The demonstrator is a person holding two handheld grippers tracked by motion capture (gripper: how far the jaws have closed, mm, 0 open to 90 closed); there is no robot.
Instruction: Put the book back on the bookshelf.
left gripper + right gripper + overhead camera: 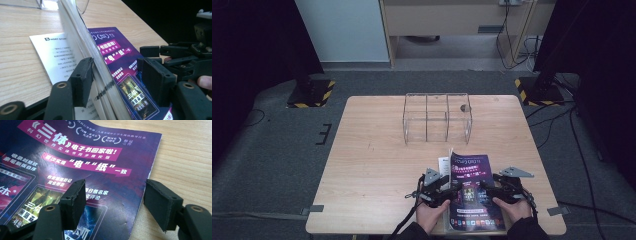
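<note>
A magazine (472, 192) with a purple cover lies near the table's front edge, right of centre. Its left edge (82, 42) is raised, and a white printed page (55, 57) lies flat on the wood beside it. My left gripper (439, 187) is open and straddles that raised edge (117, 75); one jaw touches the page stack and the other stands clear of the cover. My right gripper (492, 187) is open over the cover's right edge (117, 195), one jaw above the purple cover (100, 165) and the other above bare wood. A hand holds each gripper.
A clear acrylic organiser (437, 117) with compartments stands at the back middle of the wooden table (377, 150). Black stands with striped bases (309, 92) sit on the floor beyond both far corners, and cables run at the right.
</note>
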